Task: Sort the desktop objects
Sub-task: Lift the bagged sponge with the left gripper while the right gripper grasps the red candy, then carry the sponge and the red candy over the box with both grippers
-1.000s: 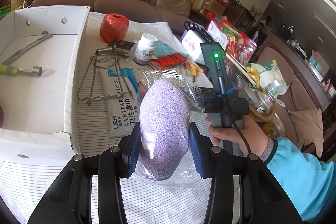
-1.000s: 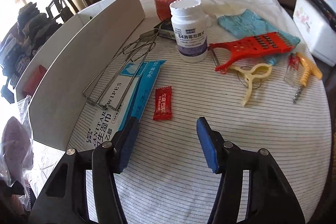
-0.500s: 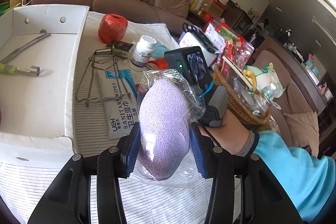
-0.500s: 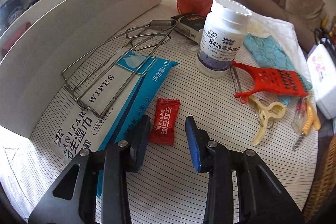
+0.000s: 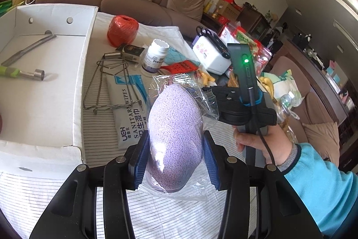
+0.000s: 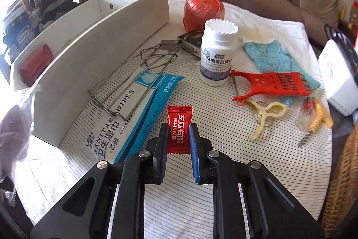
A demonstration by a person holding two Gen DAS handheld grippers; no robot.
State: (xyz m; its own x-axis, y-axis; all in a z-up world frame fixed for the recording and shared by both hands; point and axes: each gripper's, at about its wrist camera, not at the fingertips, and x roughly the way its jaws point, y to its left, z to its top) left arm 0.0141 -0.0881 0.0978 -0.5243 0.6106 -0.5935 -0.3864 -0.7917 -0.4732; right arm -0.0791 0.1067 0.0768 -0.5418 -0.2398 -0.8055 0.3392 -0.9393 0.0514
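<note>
- Two grippers, both loaded, it seems. Left view: the left gripper (image 5: 175, 157) clamps a bagged purple sponge (image 5: 175, 131), held up off the striped cloth (image 5: 179, 216), likely bound for the white box (image 5: 44, 91) at left, where a corer (image 5: 24, 73) already lies.
- The hand (image 5: 261, 140) with the right gripper's handle sits just beside the sponge.
- Right view: the right gripper (image 6: 178, 138) is closing on a red sachet (image 6: 179, 129), pads on its long edges, beside the wipes (image 6: 132, 113).
- Bottle (image 6: 218, 53), grater (image 6: 275, 84) and twine (image 6: 202, 11) wait unsorted beyond.
</note>
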